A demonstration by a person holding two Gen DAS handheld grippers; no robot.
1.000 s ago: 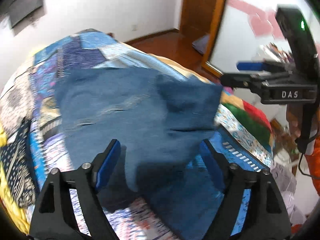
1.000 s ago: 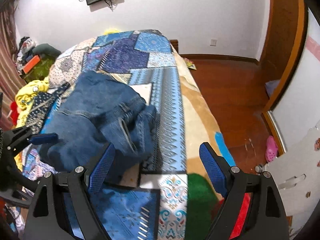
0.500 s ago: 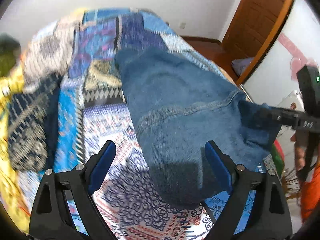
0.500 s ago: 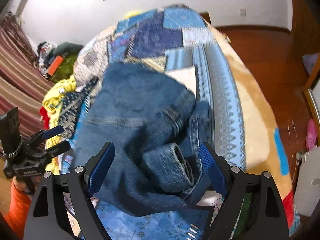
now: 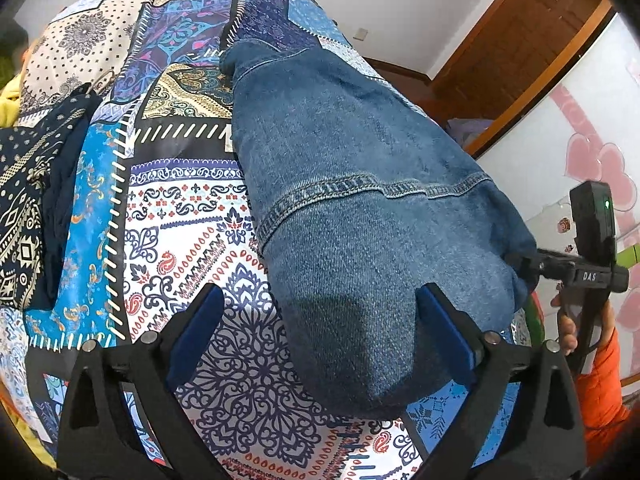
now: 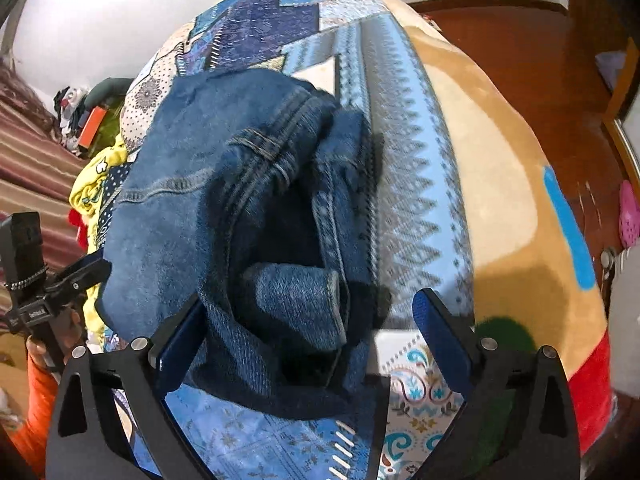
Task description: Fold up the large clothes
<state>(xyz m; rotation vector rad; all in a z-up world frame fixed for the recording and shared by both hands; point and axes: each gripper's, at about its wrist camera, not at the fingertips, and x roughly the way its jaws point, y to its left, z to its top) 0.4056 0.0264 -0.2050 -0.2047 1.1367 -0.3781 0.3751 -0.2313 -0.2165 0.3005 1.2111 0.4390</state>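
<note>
Jeans [image 5: 352,216] on the bed [image 5: 192,240]: we see them lengthwise along it, narrow end toward the wall. Left gripper [image 5: 320,336] and right gripper [image 6: 308,336] both spread, gripping nothing.

**Denim fills the middle; bare quilt to either side**

The bunched jeans [image 5: 360,208] fill the bed's middle and lie between the open jaws of both the left gripper [image 5: 320,332] and the right gripper [image 6: 308,332]. Bare patchwork quilt [image 5: 192,240] lies left. Dark patterned cloth [image 5: 32,208] blocks the far-left edge. Right of the jeans, the blanket [image 6: 480,152] is bare.
</note>
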